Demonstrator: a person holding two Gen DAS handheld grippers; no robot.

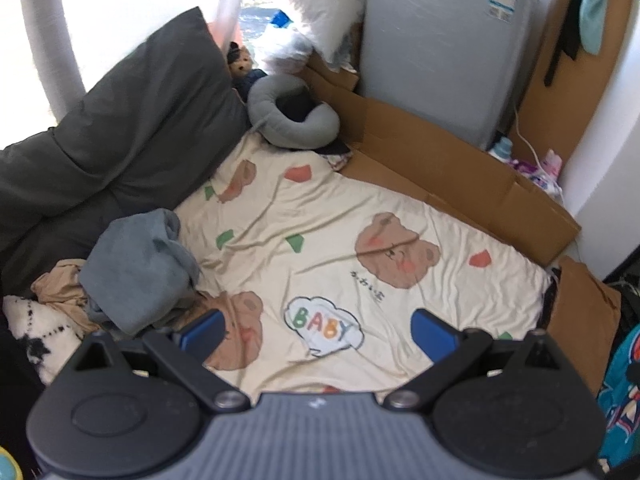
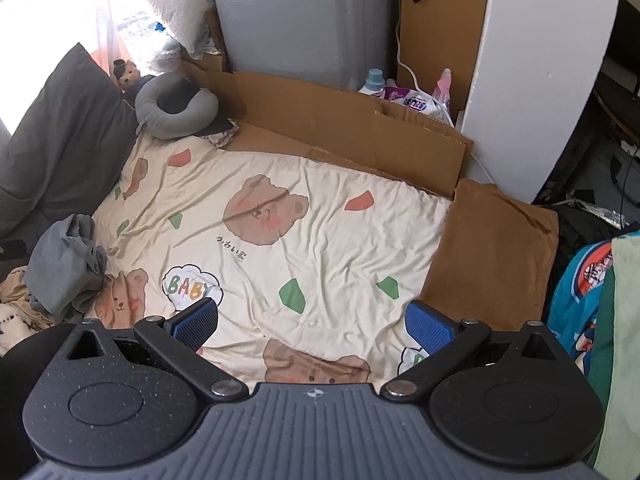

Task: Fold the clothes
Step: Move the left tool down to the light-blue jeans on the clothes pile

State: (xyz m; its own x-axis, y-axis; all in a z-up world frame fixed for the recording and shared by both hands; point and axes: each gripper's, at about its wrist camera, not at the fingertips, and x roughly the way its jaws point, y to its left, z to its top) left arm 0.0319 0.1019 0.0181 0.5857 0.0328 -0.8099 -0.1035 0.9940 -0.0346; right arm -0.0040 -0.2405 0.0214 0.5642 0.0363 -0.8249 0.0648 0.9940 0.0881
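Note:
A crumpled grey garment [image 1: 140,268] lies in a heap at the left side of the bed, on top of a tan garment [image 1: 60,292]. The same grey garment [image 2: 64,268] and tan garment [image 2: 12,284] show at the left of the right wrist view. Both rest on a cream sheet [image 1: 340,208] printed with bears and the word BABY. My left gripper [image 1: 318,330] hovers open above the sheet, just right of the heap, holding nothing. My right gripper [image 2: 312,322] is also open and empty, further right over the cream sheet [image 2: 320,248].
Dark grey pillows [image 1: 120,128] line the left side. A grey ring cushion [image 1: 294,114] and a small teddy [image 1: 240,64] sit at the far corner. Flattened cardboard [image 1: 440,168] borders the far edge, and a brown cushion [image 2: 492,256] lies at the right. A white patterned fabric [image 1: 36,336] sits near left.

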